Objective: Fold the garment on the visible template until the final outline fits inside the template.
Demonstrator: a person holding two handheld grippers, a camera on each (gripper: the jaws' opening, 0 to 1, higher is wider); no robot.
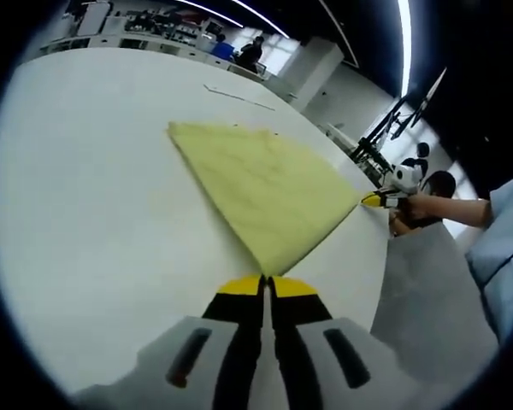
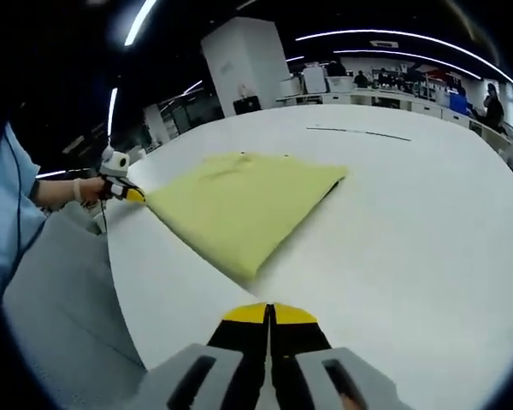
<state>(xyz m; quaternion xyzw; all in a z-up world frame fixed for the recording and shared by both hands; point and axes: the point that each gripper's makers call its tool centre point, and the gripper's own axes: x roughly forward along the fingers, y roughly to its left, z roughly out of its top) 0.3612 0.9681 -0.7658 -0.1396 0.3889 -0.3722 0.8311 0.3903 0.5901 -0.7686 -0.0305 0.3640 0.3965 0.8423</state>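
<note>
L tongs (image 1: 266, 286) clamped on yellow garment (image 1: 265, 188) corner | R tongs (image 2: 270, 313) together, off cloth | white table (image 1: 85, 213)

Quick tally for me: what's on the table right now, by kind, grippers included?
Yellow folded garment: 1
Grippers: 2, the left gripper and the right gripper
White table: 1
Thin dark line on the table: 1
Total: 5
</note>
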